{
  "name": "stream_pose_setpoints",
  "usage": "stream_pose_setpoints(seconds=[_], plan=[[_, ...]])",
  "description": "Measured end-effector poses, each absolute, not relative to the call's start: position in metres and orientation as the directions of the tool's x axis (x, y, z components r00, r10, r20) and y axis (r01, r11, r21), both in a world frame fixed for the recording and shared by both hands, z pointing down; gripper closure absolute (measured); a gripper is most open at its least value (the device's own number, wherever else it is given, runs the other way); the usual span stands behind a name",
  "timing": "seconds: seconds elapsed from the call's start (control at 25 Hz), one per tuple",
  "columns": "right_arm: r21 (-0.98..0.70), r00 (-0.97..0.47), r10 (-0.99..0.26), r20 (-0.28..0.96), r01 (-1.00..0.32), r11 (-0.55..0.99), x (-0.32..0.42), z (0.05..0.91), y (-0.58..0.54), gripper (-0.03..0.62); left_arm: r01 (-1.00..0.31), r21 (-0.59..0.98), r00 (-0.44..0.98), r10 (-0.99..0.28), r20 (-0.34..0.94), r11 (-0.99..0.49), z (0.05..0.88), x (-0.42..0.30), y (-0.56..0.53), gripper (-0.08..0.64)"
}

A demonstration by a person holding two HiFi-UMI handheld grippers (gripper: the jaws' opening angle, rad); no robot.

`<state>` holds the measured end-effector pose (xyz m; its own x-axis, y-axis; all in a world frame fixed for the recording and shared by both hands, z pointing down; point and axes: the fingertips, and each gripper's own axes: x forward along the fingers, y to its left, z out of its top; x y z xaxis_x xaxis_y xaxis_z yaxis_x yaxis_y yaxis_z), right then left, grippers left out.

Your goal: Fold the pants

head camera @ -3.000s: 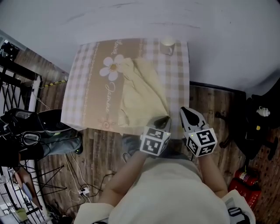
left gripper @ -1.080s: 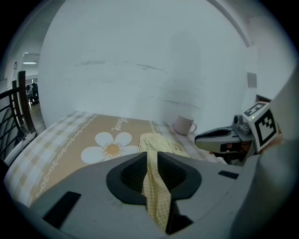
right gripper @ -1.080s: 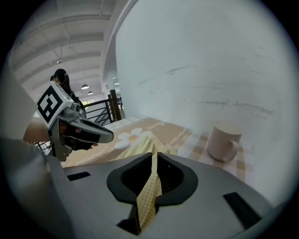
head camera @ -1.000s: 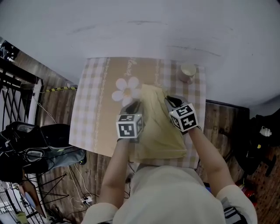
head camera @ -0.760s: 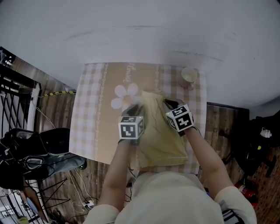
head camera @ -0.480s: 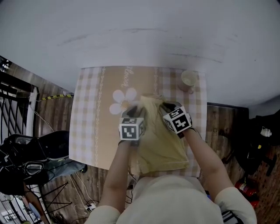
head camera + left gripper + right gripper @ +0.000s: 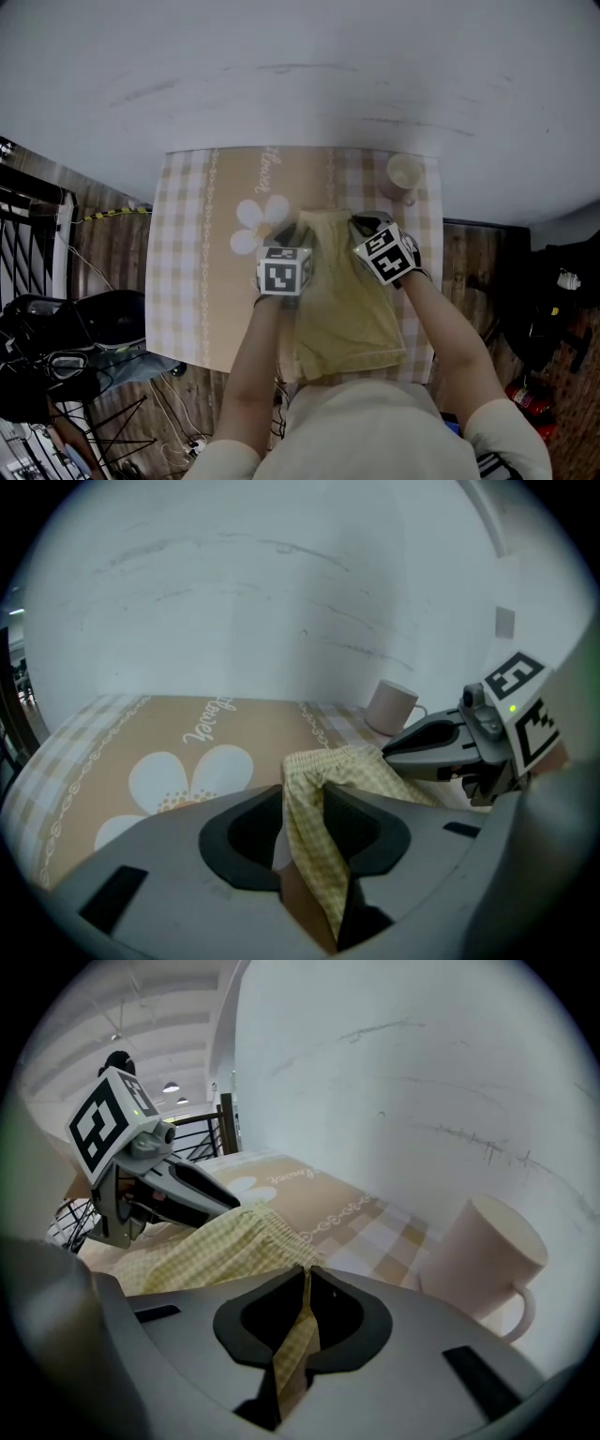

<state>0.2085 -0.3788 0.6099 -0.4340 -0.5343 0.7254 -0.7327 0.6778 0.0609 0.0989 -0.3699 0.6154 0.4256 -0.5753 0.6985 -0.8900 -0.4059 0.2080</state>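
Head view, entry for one garment, part folded.

Item: pale yellow checked cloth pants (image 7: 343,286). Location: right half of the beige-and-white checked tablecloth with a white daisy print (image 7: 192,253), running from the near table edge to about the middle of the table. Condition: lying flat as a compact, roughly rectangular stack, the gathered far edge lifted slightly at both grippers.

Left gripper (image 7: 294,234): at the far left corner of the stack. Its jaws have just been opening and now stand wide apart. A strip of the checked cloth hangs loosely between them, and neither pad presses on it.

Right gripper (image 7: 362,223): at the far right corner. Jaws together, clamped on a thin fold of the same cloth, as the right gripper view shows.

Also present: cream ceramic mug (image 7: 405,173), at the far right of the table, apart from the pants.

Progress, as judged: one fold appears laid down, with the lifted edge carried across and set on the table. The left corner is released and the right corner is not yet let go. Outstanding: freeing the right corner, drawing both grippers clear, and probably one more fold or a smoothing of the raised far edge.
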Motion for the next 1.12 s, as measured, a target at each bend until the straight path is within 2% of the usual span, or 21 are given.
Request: stream_pose_setpoints(seconds=[0.08,0.2,0.28,0.36,0.48,0.64,0.88,1.12], plan=[[0.066,-0.419,-0.53,0.737,-0.736,0.674,0.211,0.611,-0.382,0.571,-0.888,0.215,0.429,-0.565,0.704,-0.407,0.619,0.1,-0.371,0.445],[0.061,-0.404,-0.52,0.753,-0.744,0.665,0.213,0.617,-0.385,0.513,-0.885,0.227,0.438,-0.559,0.704,-0.408,0.62,0.103,-0.373,0.445],[0.033,-0.413,-0.513,0.753,-0.755,0.655,0.214,0.62,-0.387,0.509,-0.882,0.227,0.441,-0.557,0.704,-0.412,0.618,0.104,-0.372,0.445],[-0.008,-0.428,-0.499,0.753,-0.765,0.644,0.213,0.621,-0.387,0.515,-0.88,0.233,0.448,-0.557,0.699,-0.415,0.617,0.105,-0.372,0.451],[-0.03,-0.435,-0.485,0.759,-0.767,0.641,0.208,0.621,-0.382,0.571,-0.882,0.236,0.448,-0.569,0.69,-0.407,0.614,0.105,-0.371,0.494],[-0.003,-0.435,-0.516,0.738,-0.767,0.642,0.207,0.608,-0.372,0.577,-0.889,0.226,0.439,-0.603,0.665,-0.399,0.601,0.102,-0.364,0.53],[-0.039,-0.504,-0.59,0.631,-0.78,0.624,0.208,0.566,-0.353,0.577,-0.883,0.244,0.462,-0.653,0.6,-0.401,0.57,0.096,-0.343,0.535],[-0.049,-0.557,-0.61,0.564,-0.759,0.649,0.212,0.535,-0.314,0.577,-0.878,0.247,0.475,-0.68,0.558,-0.411,0.546,0.098,-0.303,0.535]])
